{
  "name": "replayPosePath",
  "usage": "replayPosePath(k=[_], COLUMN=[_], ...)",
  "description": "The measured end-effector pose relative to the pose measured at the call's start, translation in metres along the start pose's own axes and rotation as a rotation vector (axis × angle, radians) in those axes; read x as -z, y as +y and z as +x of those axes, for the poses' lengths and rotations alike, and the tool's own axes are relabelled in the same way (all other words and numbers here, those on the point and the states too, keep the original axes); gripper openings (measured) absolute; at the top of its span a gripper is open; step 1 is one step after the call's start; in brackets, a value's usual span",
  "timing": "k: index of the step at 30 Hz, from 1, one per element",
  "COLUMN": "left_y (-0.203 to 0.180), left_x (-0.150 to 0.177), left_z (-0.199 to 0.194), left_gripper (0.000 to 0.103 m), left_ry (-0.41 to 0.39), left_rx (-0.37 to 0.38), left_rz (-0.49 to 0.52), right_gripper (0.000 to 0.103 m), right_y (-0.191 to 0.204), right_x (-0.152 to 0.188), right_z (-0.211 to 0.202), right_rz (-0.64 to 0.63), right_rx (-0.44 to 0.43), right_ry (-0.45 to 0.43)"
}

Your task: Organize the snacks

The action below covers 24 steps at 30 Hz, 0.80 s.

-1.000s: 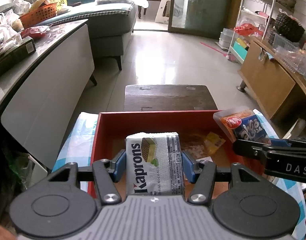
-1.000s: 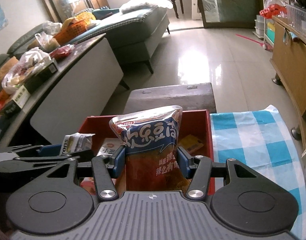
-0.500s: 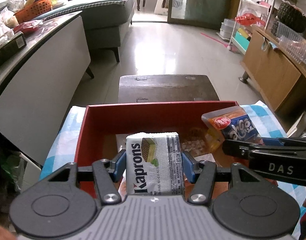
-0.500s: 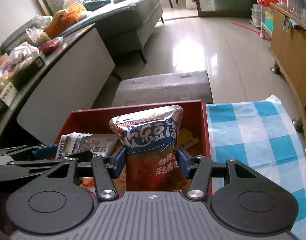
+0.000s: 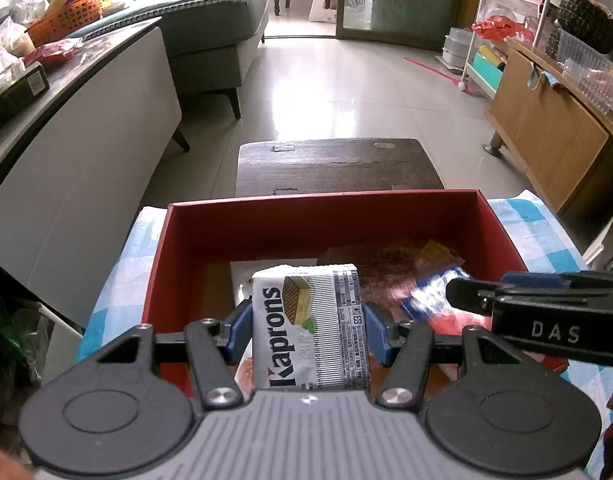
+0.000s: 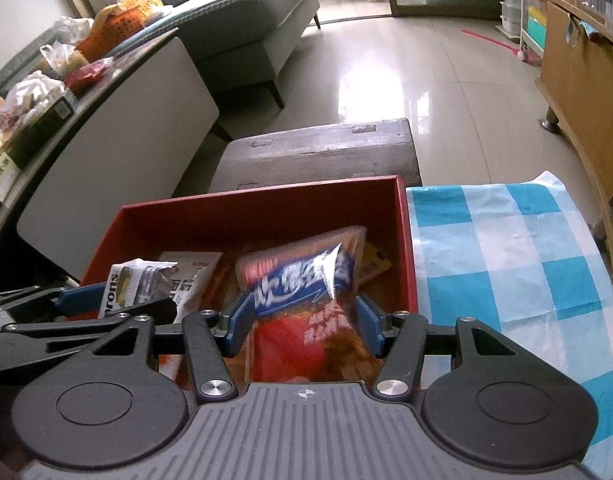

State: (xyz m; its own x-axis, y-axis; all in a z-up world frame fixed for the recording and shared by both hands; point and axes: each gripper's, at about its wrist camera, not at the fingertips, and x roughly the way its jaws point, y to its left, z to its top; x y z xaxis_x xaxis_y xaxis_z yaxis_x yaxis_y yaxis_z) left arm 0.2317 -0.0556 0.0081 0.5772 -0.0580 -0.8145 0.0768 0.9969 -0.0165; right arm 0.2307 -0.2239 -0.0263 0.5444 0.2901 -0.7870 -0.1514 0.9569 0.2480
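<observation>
- Left gripper (image 5: 308, 322) clenched on the Kaprons wafer pack (image 5: 310, 326), held over the red box (image 5: 322, 216): light, boxy, crushable; best held by its flat sides.
- Right gripper (image 6: 302, 322) spread; the spicy snack bag (image 6: 306, 300) sits loose between its fingers, tipping into the box: soft, slippery foil.

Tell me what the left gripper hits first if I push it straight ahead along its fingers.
Probably the red box's far wall. The left gripper, shut on the Kaprons wafer pack, points there over loose snacks; depth is unclear.
</observation>
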Motion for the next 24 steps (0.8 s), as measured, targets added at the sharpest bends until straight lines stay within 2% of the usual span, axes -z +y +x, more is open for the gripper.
replayPosePath(k=[3, 6, 10, 16, 20, 24], left_y=[0.000, 0.001, 0.003, 0.006, 0.009, 0.013], left_x=[0.001, 0.001, 0.002, 0.004, 0.008, 0.013], left_z=[0.000, -0.003, -0.009, -0.022, -0.034, -0.045], left_gripper=[0.053, 0.053, 0.059, 0.060, 0.060, 0.061], left_ry=[0.003, -0.004, -0.017, -0.034, -0.051, -0.063], left_rx=[-0.002, -0.011, -0.018, -0.012, -0.013, -0.005], left_rz=[0.005, 0.007, 0.008, 0.004, 0.006, 0.005], right_gripper=[0.065, 0.072, 0.076, 0.087, 0.090, 0.096], right_y=[0.001, 0.003, 0.004, 0.005, 0.008, 0.011], right_x=[-0.001, -0.001, 0.001, 0.004, 0.008, 0.014], right_z=[-0.003, -0.005, -0.007, -0.018, -0.027, -0.036], right_rz=[-0.002, -0.005, -0.011, -0.004, 0.000, 0.010], right_rx=[-0.001, 0.000, 0.008, 0.016, 0.022, 0.027], right_ry=[-0.014, -0.021, -0.019, -0.032, -0.040, -0.048])
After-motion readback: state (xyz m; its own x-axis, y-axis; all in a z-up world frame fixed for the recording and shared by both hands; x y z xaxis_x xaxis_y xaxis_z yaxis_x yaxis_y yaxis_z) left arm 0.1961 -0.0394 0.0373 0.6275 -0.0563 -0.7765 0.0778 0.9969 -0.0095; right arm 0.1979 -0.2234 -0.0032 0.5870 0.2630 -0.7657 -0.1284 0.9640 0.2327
